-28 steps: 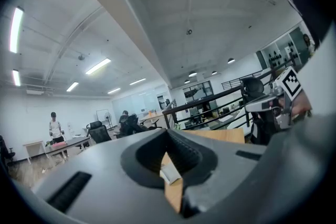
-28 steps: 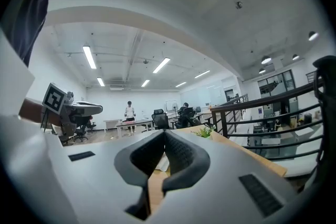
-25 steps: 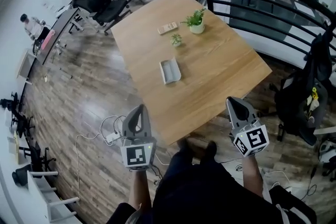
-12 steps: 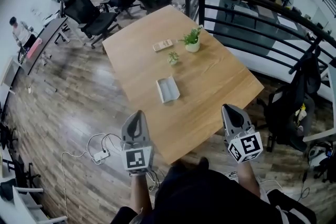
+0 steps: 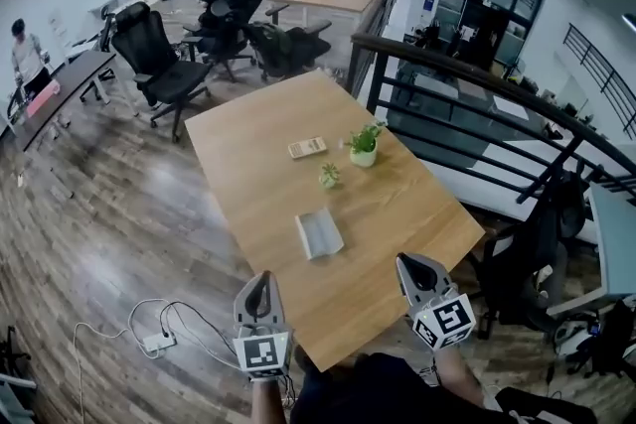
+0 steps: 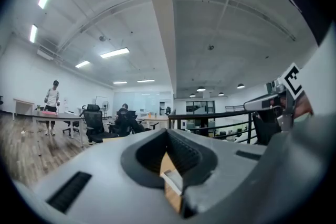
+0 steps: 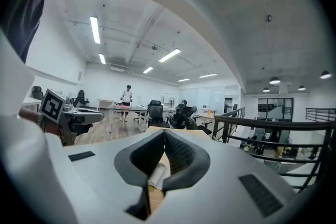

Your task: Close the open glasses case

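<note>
Both pairs of fingers, on the left gripper point(image 5: 260, 283) and right gripper point(image 5: 410, 265), are pressed together and empty, with the open glasses case point(image 5: 319, 234) untouched on the bench point(image 5: 258, 154) ahead of them, so closing has not yet begun.

**Both tongs shut, empty**

Your left tongs point(image 5: 260, 281) and right tongs point(image 5: 413, 265) point forward, roughly level, side by side and well apart. The jaws of each meet at the tips, with nothing gripped between them.
</note>
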`<state>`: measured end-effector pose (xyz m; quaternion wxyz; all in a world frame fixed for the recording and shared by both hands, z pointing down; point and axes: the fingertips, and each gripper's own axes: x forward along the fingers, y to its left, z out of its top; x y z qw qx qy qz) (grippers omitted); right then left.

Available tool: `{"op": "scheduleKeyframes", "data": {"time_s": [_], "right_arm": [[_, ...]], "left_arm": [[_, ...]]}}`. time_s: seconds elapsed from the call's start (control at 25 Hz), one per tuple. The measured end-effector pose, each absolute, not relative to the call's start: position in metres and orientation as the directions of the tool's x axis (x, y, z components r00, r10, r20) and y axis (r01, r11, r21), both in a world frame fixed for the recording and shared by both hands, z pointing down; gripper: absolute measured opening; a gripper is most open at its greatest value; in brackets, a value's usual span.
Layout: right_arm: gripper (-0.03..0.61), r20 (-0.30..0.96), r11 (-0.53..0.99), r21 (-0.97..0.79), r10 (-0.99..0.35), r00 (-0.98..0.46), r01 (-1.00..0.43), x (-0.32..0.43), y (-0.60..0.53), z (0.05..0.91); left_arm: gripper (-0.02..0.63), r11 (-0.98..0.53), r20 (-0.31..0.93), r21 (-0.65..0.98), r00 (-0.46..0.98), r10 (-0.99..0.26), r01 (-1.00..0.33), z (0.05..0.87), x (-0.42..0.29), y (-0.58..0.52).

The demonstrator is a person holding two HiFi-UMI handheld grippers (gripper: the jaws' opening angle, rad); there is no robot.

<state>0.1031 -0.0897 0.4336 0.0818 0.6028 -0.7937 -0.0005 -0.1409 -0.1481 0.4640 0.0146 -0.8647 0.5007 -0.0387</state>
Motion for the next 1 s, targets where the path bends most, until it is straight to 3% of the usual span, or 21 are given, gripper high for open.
{"op": "scheduleKeyframes", "data": {"time_s": [0.48, 1.0], "right_arm": [[0.015, 0.067, 0.422, 0.076, -0.906, -0.418, -0.903, 0.063, -0.146, 0.427], [0.018, 0.058, 0.384, -0.029, -0.921, -0.385, -0.923, 0.097, -0.177, 0.456]], "left_arm": [[-0.002, -0.372, 0.067, -0.026, 0.370, -0.927, -0.928, 0.457, -0.173, -0.170], [-0.002, -0.410, 0.127, -0.131, 0.395, -0.910, -0.902, 0.453, -0.142, -0.177]]}}
